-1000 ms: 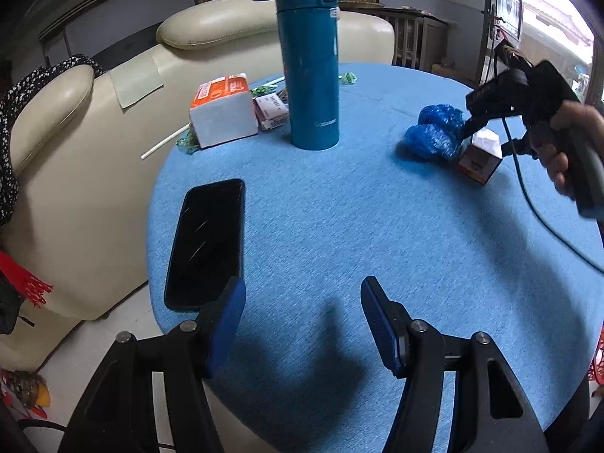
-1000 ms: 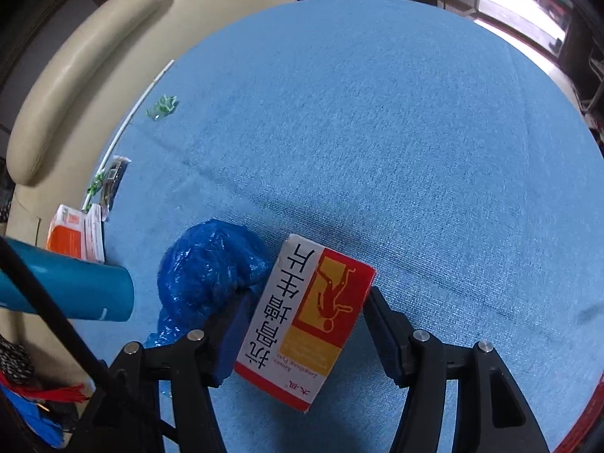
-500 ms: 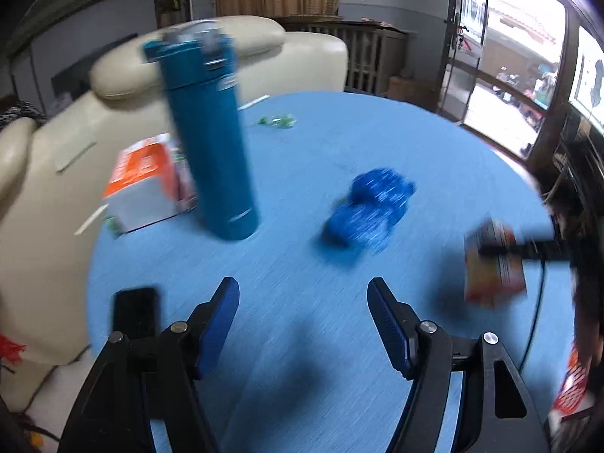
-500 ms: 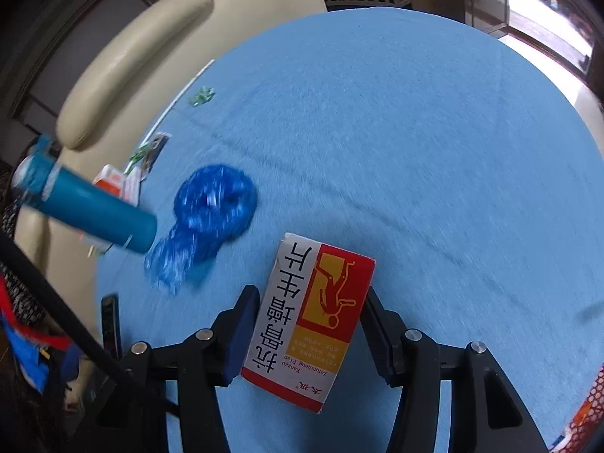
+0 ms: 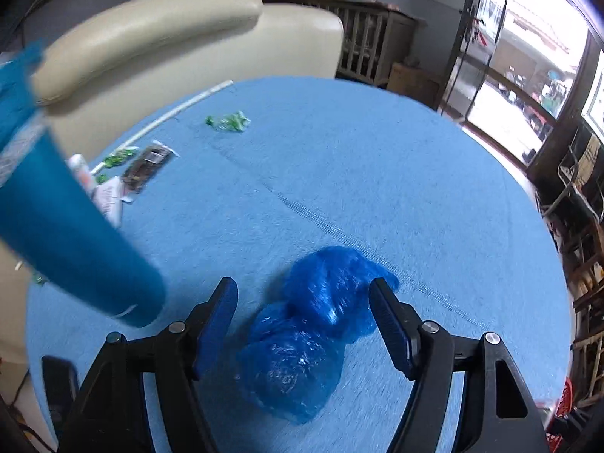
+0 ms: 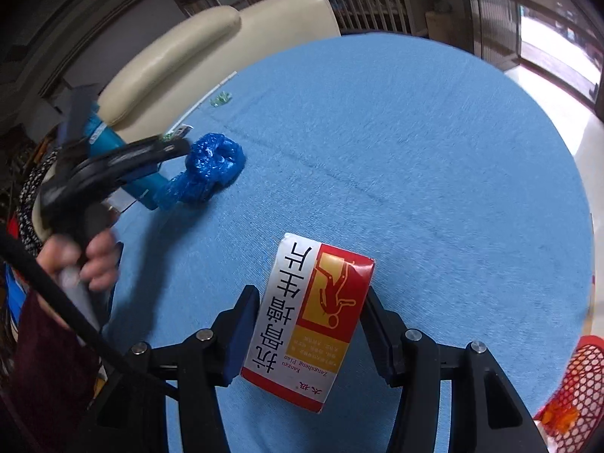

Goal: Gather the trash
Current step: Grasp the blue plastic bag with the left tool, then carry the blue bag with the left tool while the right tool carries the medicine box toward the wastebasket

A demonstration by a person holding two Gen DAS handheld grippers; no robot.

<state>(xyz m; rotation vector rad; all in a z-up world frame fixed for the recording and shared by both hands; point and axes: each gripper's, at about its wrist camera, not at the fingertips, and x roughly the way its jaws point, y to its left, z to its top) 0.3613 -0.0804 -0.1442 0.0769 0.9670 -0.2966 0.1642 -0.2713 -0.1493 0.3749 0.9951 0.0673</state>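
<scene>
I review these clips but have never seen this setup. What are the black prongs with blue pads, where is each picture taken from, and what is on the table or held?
The prongs are handheld two-finger grippers, one in each of the person's hands, each with a fisheye camera looking along its fingers. In the left view, the left gripper is open around a crumpled blue plastic bag on the round blue table, beside a teal bottle. Small green wrappers and a dark packet lie farther back. In the right view, the right gripper is shut on a red-and-white box, with a red mesh basket nearby.
</scene>
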